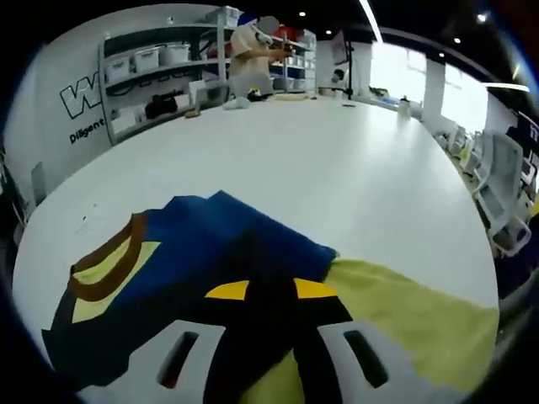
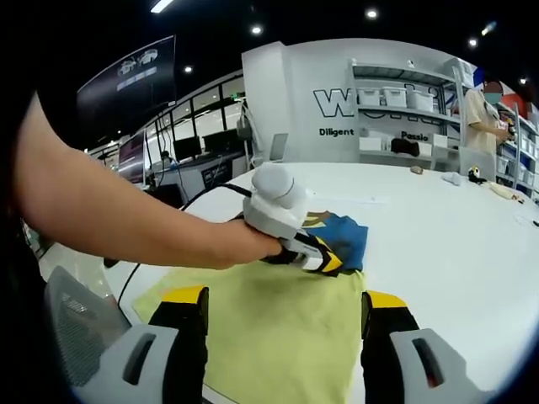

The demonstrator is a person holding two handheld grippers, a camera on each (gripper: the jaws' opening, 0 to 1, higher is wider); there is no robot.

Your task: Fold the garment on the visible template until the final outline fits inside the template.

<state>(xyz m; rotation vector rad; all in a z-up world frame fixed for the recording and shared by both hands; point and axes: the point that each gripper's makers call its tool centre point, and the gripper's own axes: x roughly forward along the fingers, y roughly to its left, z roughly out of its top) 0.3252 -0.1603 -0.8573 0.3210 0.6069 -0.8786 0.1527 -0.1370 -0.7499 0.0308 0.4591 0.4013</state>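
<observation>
Mid-fold, judging by layout: blue garment [image 1: 210,244] bunched over far part of yellow-green template [image 2: 269,328] near worktop [image 1: 337,160] edge, outline not yet neat. Left tool [image 2: 316,252] pinches garment, jaws closed on dark fold. Right tool [image 2: 285,324] hovers wide over template, holding nothing. Garment soft knit with brown and yellow curved stripes; template flat, matte, rectangular. Worktop smooth white.
</observation>
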